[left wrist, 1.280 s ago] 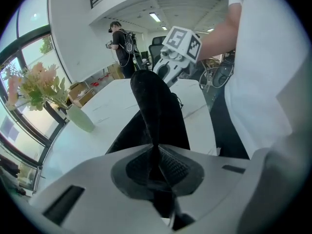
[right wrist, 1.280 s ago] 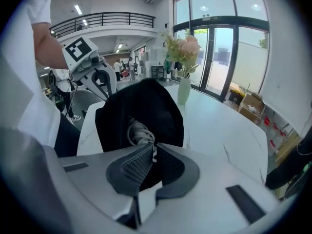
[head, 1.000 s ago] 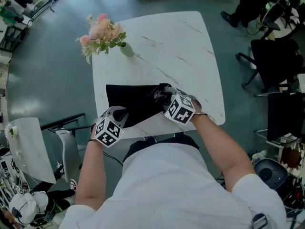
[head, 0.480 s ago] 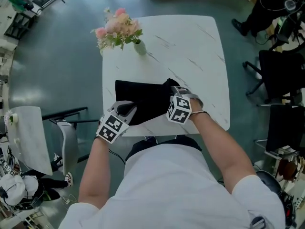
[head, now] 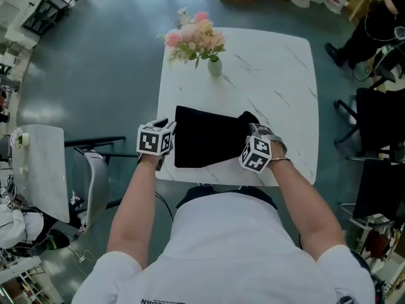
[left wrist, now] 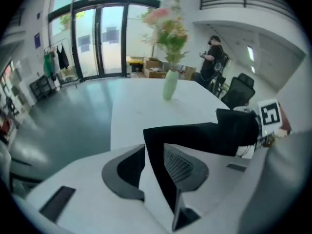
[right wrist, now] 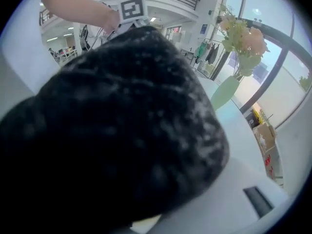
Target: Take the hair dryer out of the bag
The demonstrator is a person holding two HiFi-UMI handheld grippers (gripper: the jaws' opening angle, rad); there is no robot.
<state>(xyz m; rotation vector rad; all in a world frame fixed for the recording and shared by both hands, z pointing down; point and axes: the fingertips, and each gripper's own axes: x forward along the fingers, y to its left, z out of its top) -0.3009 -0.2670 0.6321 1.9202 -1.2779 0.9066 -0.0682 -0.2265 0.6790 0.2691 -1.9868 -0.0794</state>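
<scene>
A black bag (head: pixel 209 145) lies flat on the white marble table (head: pixel 278 75). Its right end bulges (head: pixel 245 120); the hair dryer itself is hidden inside. My left gripper (head: pixel 169 135) is at the bag's left edge. In the left gripper view its jaws (left wrist: pixel 153 172) are opening, with the bag's corner (left wrist: pixel 161 155) lying loose between them and a gap beside the left pad. My right gripper (head: pixel 252 132) sits low on the bulge. Black cloth (right wrist: pixel 117 121) fills the right gripper view and hides the pads. Those jaws are opening too.
A pale green vase of pink flowers (head: pixel 214 65) stands at the table's far side, behind the bag. A white chair (head: pixel 38 170) is to the left of the table and black office chairs (head: pixel 380 119) to the right. A person (left wrist: pixel 213 57) stands far off.
My left gripper has slid left from the bag's near edge to its left side and has rolled. The right gripper has settled lower on the bulge. The bag now lies flatter.
</scene>
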